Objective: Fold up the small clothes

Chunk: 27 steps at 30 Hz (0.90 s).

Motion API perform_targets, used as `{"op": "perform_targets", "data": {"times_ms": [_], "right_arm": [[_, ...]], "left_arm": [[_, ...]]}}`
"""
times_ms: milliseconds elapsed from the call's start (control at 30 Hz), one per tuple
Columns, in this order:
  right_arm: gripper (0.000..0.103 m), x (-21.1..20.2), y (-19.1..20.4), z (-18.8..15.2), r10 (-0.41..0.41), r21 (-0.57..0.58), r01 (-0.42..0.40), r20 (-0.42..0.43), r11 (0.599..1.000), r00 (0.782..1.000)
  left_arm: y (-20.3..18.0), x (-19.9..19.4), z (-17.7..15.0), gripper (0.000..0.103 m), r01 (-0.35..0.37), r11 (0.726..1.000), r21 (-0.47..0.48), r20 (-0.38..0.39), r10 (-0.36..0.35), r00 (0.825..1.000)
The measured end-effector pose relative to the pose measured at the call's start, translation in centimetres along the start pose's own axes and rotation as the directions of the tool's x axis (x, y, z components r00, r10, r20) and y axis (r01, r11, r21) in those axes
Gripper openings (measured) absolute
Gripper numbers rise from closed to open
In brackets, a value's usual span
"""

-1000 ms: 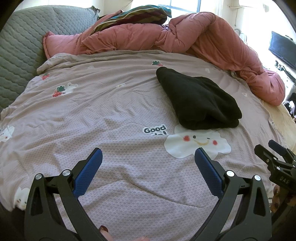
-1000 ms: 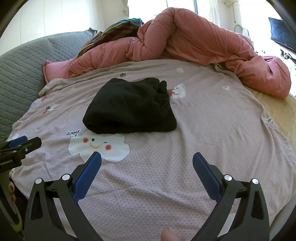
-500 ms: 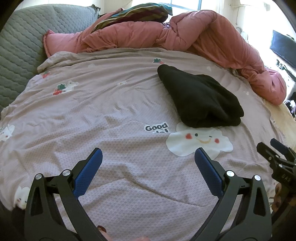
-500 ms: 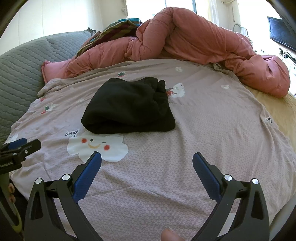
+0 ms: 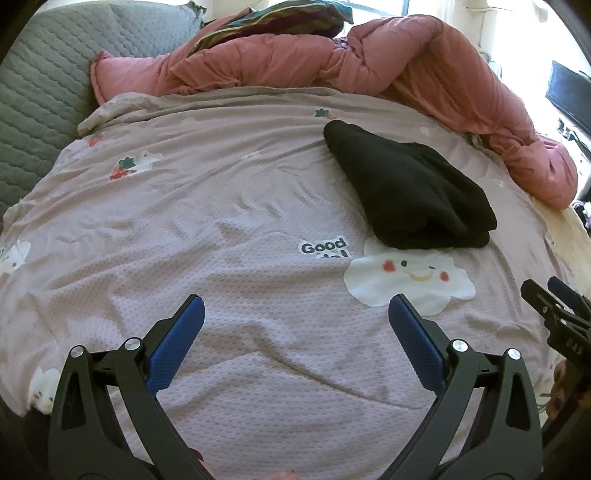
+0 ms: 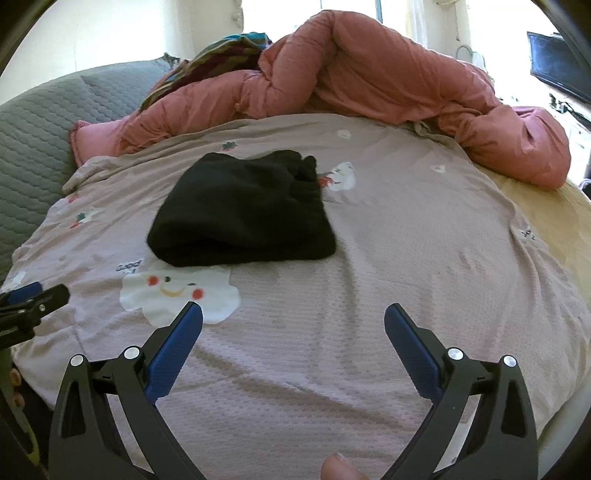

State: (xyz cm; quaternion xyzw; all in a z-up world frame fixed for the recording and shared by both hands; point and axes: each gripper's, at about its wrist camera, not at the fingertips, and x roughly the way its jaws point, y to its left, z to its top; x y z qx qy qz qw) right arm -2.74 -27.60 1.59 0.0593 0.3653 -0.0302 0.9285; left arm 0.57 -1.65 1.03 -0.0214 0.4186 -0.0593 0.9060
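A black garment (image 5: 408,190) lies folded in a compact bundle on the mauve bed sheet (image 5: 221,206), just beyond a white smiling-cloud print. It also shows in the right wrist view (image 6: 243,212). My left gripper (image 5: 295,306) is open and empty, held over the sheet in front and to the left of the garment. My right gripper (image 6: 293,315) is open and empty, held over the sheet in front of the garment and apart from it. Each gripper's tips show at the edge of the other's view.
A bunched pink duvet (image 5: 332,62) runs along the back and right side of the bed. A striped pillow (image 5: 273,18) lies on it. A grey quilted headboard (image 5: 33,92) stands at the left. A dark screen (image 6: 557,70) is at the far right.
Both grippers have drawn back a little toward the bed's front edge, so the garment sits slightly farther off. The garment has not moved. Both stay open.
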Motion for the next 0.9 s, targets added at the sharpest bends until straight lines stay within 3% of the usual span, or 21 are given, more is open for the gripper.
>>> {"op": "perform_targets", "data": {"times_ms": [100, 267, 367, 500, 600, 633, 700, 767, 800, 833, 900], "right_arm": [[0.098, 0.2, -1.1, 0.1, -0.039, 0.032, 0.039, -0.006, 0.999, 0.999], [0.098, 0.2, -4.5, 0.0, -0.171, 0.117, 0.173, -0.03, 0.978, 0.985], [0.098, -0.1, -8.2, -0.5, -0.317, 0.209, 0.322, -0.055, 0.923, 0.947], [0.098, -0.8, -15.0, -1.8, -0.449, 0.323, 0.477, -0.162, 0.817, 0.879], [0.098, -2.7, -21.5, -4.0, -0.505, 0.447, 0.571, -0.269, 0.689, 0.82], [0.098, -3.9, -24.3, -5.3, -0.551, 0.487, 0.628, -0.312, 0.606, 0.774], [0.098, -6.1, -28.2, -7.3, -0.609, 0.537, 0.692, -0.362, 0.482, 0.705], [0.098, -9.1, -32.6, -9.8, -0.696, 0.551, 0.773, -0.419, 0.316, 0.583], [0.098, -10.0, -33.9, -10.7, -0.715, 0.549, 0.797, -0.448, 0.254, 0.537], [0.098, -11.4, -36.0, -12.1, -0.712, 0.574, 0.801, -0.489, 0.173, 0.504], [0.098, -12.8, -39.3, -14.9, -0.671, 0.614, 0.787, -0.556, 0.066, 0.49]], "left_arm": [[0.3, 0.2, 0.0, 0.093, 0.0, 1.0, -0.01, -0.008, 0.0, 1.0], [1.3, 0.6, 0.1, 0.093, -0.038, 0.999, -0.029, -0.032, 0.038, 0.999], [2.6, 1.1, 0.3, 0.093, -0.061, 0.997, -0.054, -0.046, 0.059, 0.997], [4.9, 1.4, 0.7, 0.093, -0.09, 0.992, -0.092, -0.049, 0.086, 0.995], [7.5, 1.5, 1.5, 0.093, -0.127, 0.985, -0.118, -0.052, 0.121, 0.991], [8.6, 1.4, 1.9, 0.093, -0.133, 0.981, -0.138, -0.047, 0.128, 0.991], [12.5, 1.4, 2.8, 0.093, -0.163, 0.965, -0.206, -0.042, 0.158, 0.987], [17.1, 1.7, 3.7, 0.093, -0.212, 0.941, -0.266, -0.055, 0.205, 0.977], [19.1, 1.7, 4.0, 0.093, -0.247, 0.924, -0.291, -0.062, 0.239, 0.969], [21.7, 1.7, 4.4, 0.093, -0.286, 0.901, -0.328, -0.065, 0.28, 0.958], [26.8, 2.1, 5.1, 0.093, -0.356, 0.85, -0.389, -0.09, 0.349, 0.933]]}}
